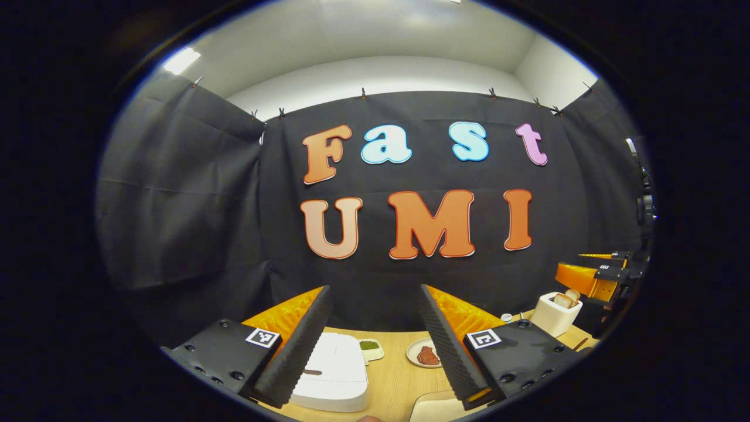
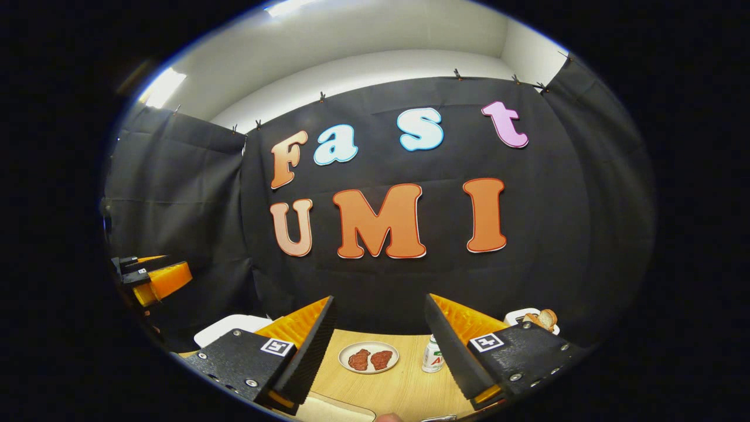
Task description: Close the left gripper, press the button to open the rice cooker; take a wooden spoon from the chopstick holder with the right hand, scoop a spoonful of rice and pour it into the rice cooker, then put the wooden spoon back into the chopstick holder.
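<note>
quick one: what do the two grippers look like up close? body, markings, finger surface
Both match. The left gripper and right gripper each have black blocky carriers with visible screw heads, each topped by a square black-and-white fiducial tag. The fingers are long wedges with ridged, sawtooth inner faces. No cables or sleeves visible.

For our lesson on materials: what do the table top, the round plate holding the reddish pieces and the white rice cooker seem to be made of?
The table top looks like light wood or wood-look laminate: pale grain lines, matte finish. The round white plate seems glazed ceramic, possibly melamine: smooth with a raised rim. The white rice cooker appears to be moulded plastic: smooth, rounded edges, satin sheen.
</note>
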